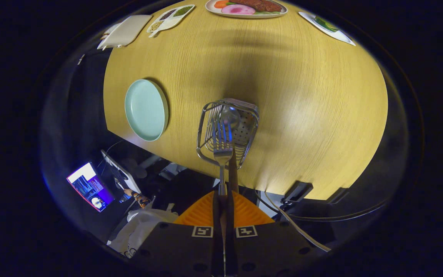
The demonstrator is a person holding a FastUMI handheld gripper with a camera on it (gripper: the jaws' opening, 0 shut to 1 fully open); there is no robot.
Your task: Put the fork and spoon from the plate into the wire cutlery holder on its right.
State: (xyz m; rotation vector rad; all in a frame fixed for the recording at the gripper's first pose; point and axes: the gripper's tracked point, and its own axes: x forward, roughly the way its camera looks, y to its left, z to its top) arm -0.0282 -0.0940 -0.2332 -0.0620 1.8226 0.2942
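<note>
Floor area: a lit screen [89,187], a white bag [140,231] and cables [298,227] are seen below the near table edge, in a dark room.
Gripper: the gripper [224,204] is held above the near table edge, looking down; its jaws are brought nearly together and clenched on the handle of the fork [222,152].
Fork: it is gripped by the handle, with the tines pointing ahead over the near rim of the holder.
Wire cutlery holder [227,130]: it is seen standing on the table just ahead of the fingers, with the spoon [230,116] already inside, bowl up.
Plate [146,109]: a pale green plate is seen left of the holder, near the table edge.
Table [313,115]: a round, light wood-grain top is shown.
Far edge: food dishes are lined up, a pale tray [126,30], a divided dish [170,17], a platter of meat [246,7] and a dish with greens [326,27].
</note>
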